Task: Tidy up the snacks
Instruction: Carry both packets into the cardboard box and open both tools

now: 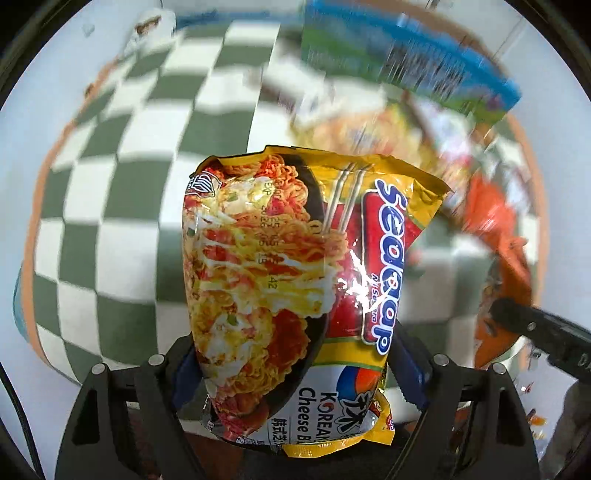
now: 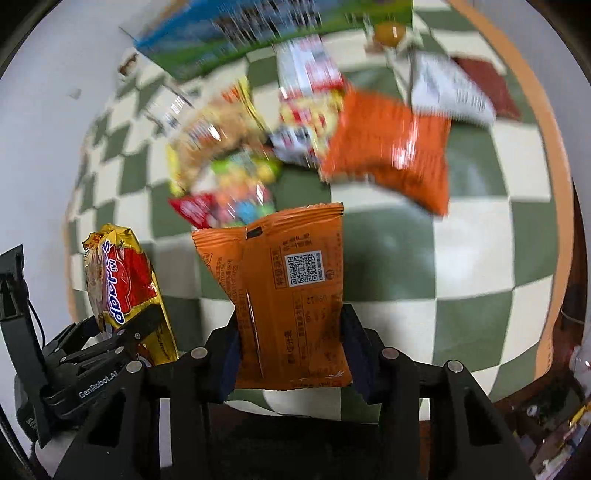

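- Left gripper (image 1: 291, 373) fingers (image 1: 186, 376) clamped on the yellow Sedaap noodle packet (image 1: 295, 288), held above the green-and-cream checkered cloth (image 1: 147, 147).
- Right gripper (image 2: 291, 354) fingers (image 2: 229, 354) pinching the orange snack packet (image 2: 291, 306), QR code facing up.
- Behind, blurred: snack pile (image 2: 236, 162), larger orange bag (image 2: 388, 155), blue-green box (image 2: 258, 33).

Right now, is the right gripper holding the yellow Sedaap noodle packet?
No: the right gripper clamps an orange snack packet; the Sedaap noodle packet sits in the left gripper.
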Available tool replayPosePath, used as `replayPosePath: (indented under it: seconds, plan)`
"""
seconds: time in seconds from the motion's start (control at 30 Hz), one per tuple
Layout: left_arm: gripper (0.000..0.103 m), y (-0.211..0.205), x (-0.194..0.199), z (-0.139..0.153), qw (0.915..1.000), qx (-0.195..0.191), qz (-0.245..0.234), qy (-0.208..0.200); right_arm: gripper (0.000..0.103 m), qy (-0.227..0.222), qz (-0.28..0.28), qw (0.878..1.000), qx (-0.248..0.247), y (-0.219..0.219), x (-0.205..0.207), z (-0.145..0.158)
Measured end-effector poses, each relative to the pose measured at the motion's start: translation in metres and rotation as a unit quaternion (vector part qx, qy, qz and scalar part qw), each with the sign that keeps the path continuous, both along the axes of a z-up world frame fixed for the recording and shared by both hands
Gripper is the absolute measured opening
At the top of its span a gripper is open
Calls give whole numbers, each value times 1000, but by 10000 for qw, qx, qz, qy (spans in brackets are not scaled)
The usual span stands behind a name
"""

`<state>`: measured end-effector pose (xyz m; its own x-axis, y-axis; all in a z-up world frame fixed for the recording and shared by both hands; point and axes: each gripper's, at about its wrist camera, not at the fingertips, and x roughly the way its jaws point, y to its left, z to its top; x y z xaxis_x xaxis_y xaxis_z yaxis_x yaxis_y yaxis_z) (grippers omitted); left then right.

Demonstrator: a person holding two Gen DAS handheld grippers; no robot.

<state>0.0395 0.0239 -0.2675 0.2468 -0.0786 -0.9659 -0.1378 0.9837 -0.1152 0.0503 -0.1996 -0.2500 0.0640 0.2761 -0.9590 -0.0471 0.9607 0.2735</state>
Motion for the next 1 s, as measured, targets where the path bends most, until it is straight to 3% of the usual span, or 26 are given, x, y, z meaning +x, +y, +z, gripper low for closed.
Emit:
replayPosePath:
  seconds: [0.23, 0.47, 0.7, 1.0]
  plan:
    - [85, -18, 64, 91, 9957, -15, -195, -907, 51, -585, -71, 9973, 443, -13, 47, 82]
    - [85, -34, 155, 127, 9900, 73, -310, -1373, 51, -1386, -302, 9885, 530, -3, 126, 131]
    - [85, -32, 247, 132, 9901, 90, -355, -1352, 51, -1791, -490, 9816, 439, 1, 223, 141]
    - [85, -43, 370, 89, 9973, -342, -419, -502, 51, -1626, -492, 9852, 216, 7, 338, 116]
